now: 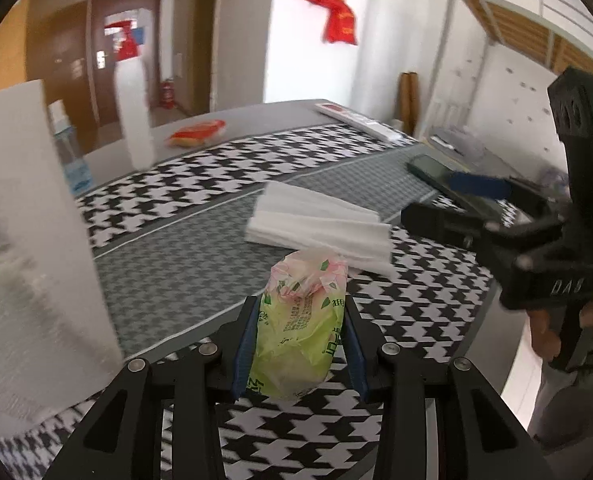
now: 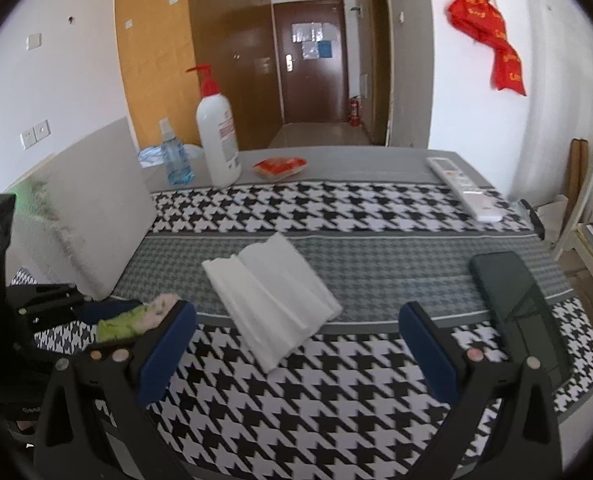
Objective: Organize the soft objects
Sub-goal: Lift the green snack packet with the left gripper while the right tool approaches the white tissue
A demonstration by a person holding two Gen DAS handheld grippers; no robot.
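Green-and-pink plastic showed nearest: one small tissue pack (image 1: 301,322), printed with flowers and characters too crumpled to read, was pinched between the blue pads of the left hand-held gripper (image 1: 299,344) just above the houndstooth tabletop (image 2: 296,392). The right hand-held gripper (image 2: 296,344) stood with its two jaws wide apart and nothing between them. Just beyond lay one stack of white folded tissues (image 2: 274,300), with one dark phone (image 2: 508,300) to its right. A white foam block (image 2: 92,220) stood at the left. Farther back were one orange-red packet (image 2: 280,167), one white remote (image 2: 462,187), one blue spray bottle (image 2: 174,158) and one white pump bottle (image 2: 217,136), its label unreadable.
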